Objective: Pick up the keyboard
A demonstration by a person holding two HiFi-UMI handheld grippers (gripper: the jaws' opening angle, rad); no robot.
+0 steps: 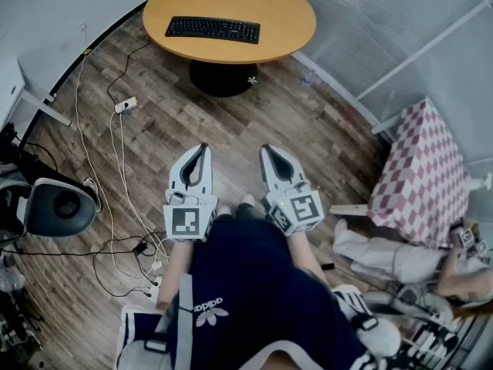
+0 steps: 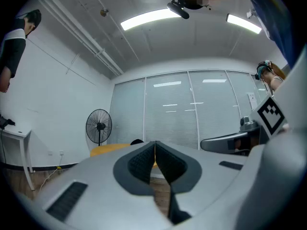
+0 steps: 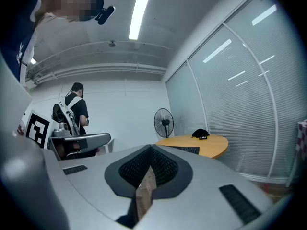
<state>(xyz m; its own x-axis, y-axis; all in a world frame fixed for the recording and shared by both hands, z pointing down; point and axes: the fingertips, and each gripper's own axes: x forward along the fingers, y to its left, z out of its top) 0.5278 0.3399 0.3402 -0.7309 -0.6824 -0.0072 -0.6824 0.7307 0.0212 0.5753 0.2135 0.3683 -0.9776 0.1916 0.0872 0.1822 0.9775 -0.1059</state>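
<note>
A black keyboard (image 1: 212, 28) lies on the round wooden table (image 1: 285, 23) at the top of the head view; in the right gripper view the keyboard (image 3: 187, 150) shows as a thin dark strip on the table (image 3: 213, 144). My left gripper (image 1: 202, 151) and right gripper (image 1: 269, 153) are held side by side in front of the person's body, well short of the table. Both point level and both are shut with nothing between the jaws. In the left gripper view the left gripper (image 2: 155, 143) hides most of the table.
Cables and a power strip (image 1: 125, 105) trail over the wood floor at left. A standing fan (image 3: 164, 121) stands by the wall. A checkered cloth-covered seat (image 1: 420, 177) is at right. Another person (image 3: 76, 110) stands behind. Glass partitions with blinds close the room.
</note>
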